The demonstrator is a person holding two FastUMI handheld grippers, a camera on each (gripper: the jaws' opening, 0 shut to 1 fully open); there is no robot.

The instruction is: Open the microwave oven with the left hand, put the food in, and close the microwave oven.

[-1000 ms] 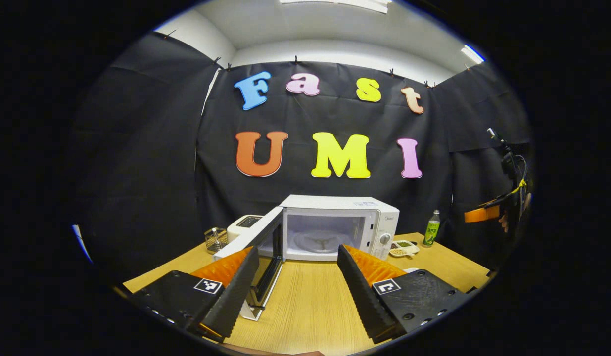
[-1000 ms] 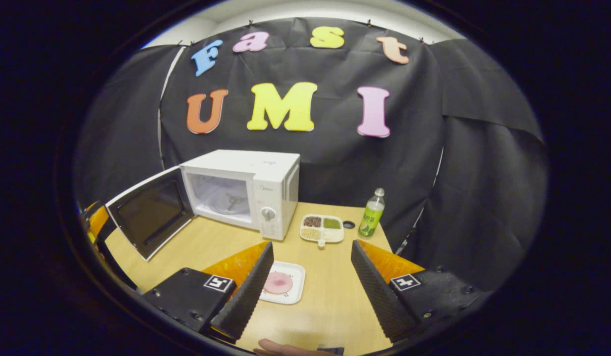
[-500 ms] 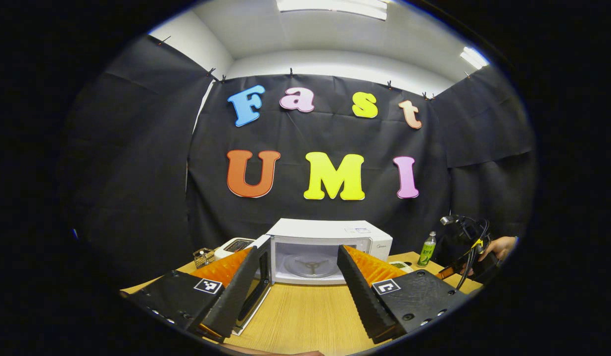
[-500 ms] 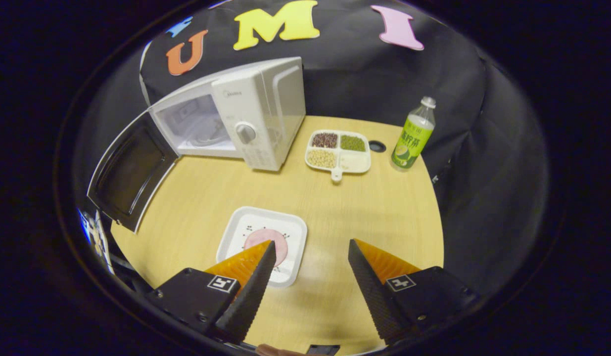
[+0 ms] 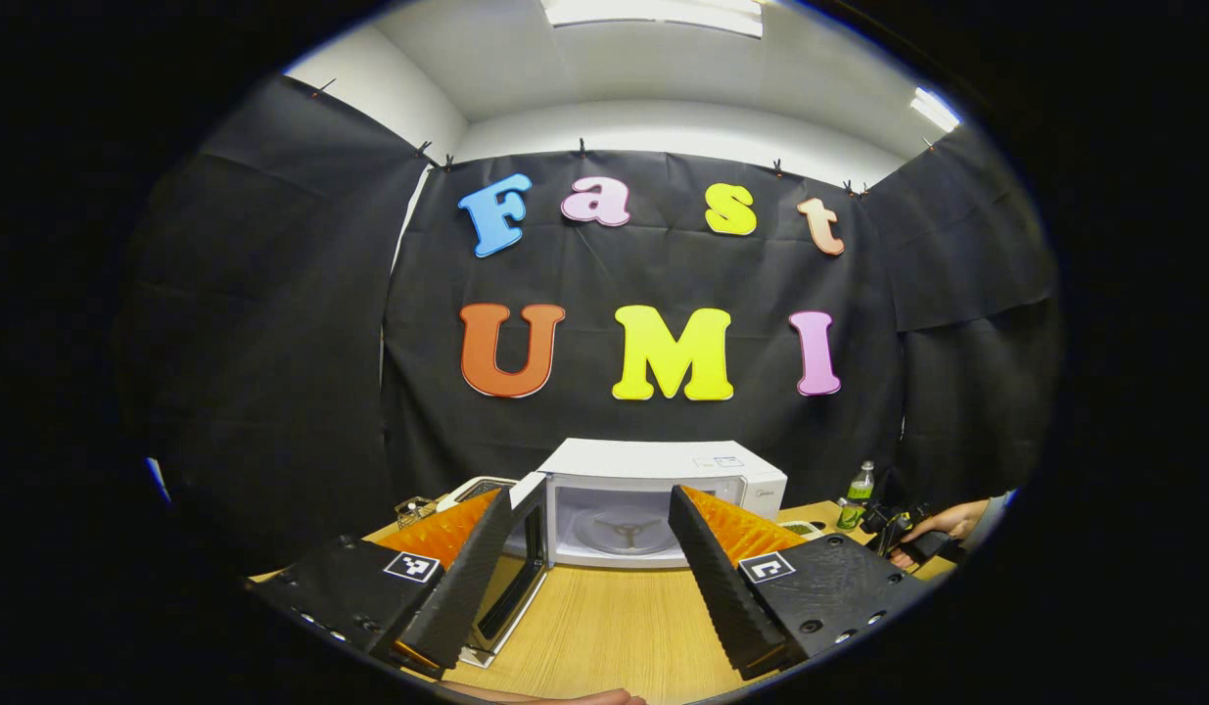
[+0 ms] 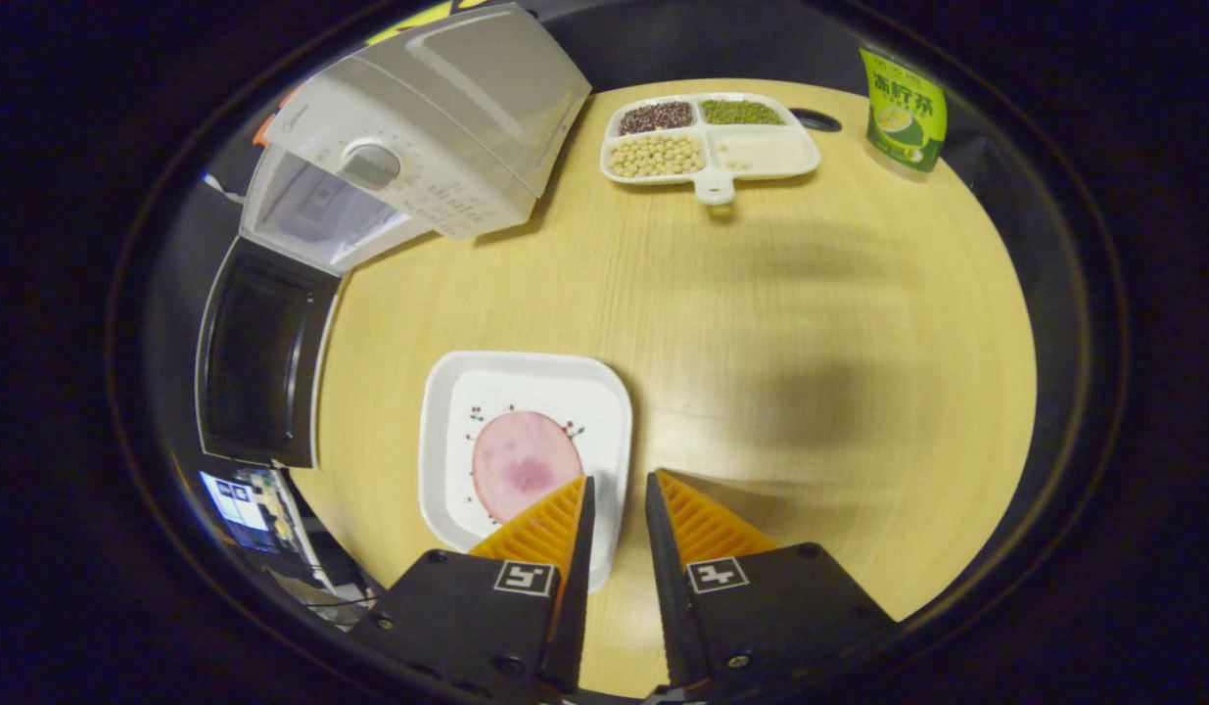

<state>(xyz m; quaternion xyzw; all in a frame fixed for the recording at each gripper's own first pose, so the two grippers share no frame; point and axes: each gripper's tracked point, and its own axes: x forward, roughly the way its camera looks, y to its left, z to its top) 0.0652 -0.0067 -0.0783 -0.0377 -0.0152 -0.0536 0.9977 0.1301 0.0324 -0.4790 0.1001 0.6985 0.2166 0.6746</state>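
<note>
While left gripper [image 5: 589, 529] gapes empty nr microwave [image 5: 663, 494], right gripper [image 6: 616, 509] narrows astride plate [image 6: 447, 392] rim, unclamped.

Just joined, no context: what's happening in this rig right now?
A person is loading a microwave with two handheld grippers. Its door is already swung open. The left gripper is open and empty, facing the cavity. The right gripper is low over the plate with the ham slice, fingers nearly closed around the plate's right rim; contact can't be confirmed. The plate sits on the table.
</note>
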